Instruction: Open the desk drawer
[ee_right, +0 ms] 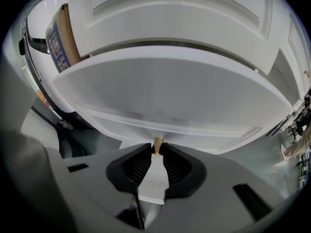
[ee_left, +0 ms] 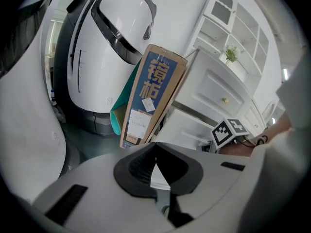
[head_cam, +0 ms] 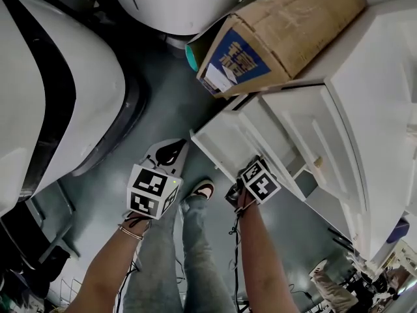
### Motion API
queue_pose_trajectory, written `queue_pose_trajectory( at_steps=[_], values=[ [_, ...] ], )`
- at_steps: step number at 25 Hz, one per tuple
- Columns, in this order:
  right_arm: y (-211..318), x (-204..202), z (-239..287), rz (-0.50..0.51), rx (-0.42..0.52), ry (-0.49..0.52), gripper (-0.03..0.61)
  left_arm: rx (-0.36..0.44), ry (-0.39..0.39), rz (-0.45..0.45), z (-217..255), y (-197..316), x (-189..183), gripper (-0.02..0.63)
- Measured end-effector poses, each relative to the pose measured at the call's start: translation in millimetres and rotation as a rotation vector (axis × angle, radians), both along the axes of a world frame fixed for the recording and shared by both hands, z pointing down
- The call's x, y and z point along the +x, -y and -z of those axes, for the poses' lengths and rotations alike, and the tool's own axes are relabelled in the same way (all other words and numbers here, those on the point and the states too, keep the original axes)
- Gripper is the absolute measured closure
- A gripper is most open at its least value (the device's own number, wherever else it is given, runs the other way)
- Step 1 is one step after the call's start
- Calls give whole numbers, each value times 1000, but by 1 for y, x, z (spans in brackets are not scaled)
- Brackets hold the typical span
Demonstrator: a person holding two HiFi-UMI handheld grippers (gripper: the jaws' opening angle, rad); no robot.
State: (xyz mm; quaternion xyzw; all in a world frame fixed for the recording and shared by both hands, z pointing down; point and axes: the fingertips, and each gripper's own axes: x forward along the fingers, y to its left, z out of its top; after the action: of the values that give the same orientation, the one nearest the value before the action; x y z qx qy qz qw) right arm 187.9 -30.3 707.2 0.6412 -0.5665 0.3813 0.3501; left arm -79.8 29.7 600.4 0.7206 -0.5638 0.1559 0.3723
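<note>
The white desk (head_cam: 365, 109) fills the right of the head view, with its drawer (head_cam: 225, 142) pulled out toward me. My right gripper (head_cam: 251, 175) sits at the drawer's front, mostly under its marker cube (head_cam: 260, 181). In the right gripper view, the right gripper (ee_right: 156, 149) is shut on the small brass knob (ee_right: 157, 143) of the drawer front (ee_right: 170, 91). To the left of the drawer, my left gripper (head_cam: 174, 150) hangs over the floor, apart from it. The left gripper (ee_left: 155, 145) has its jaws meeting at the tips with nothing between them.
A long cardboard box (head_cam: 280, 31) with a blue label leans against the desk's far end, with a teal item (head_cam: 191, 54) behind it. A large white rounded machine (head_cam: 52, 90) stands at the left. My legs and a shoe (head_cam: 203, 189) are below the grippers on the grey floor.
</note>
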Motion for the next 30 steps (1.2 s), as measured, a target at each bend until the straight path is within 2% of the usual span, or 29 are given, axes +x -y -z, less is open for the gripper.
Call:
queue_pose_trajectory(
  at_steps=[30],
  values=[
    [-70,-20,-2,3,-47,-9,495,-8,-5,95,-8,-27,-22,595]
  ],
)
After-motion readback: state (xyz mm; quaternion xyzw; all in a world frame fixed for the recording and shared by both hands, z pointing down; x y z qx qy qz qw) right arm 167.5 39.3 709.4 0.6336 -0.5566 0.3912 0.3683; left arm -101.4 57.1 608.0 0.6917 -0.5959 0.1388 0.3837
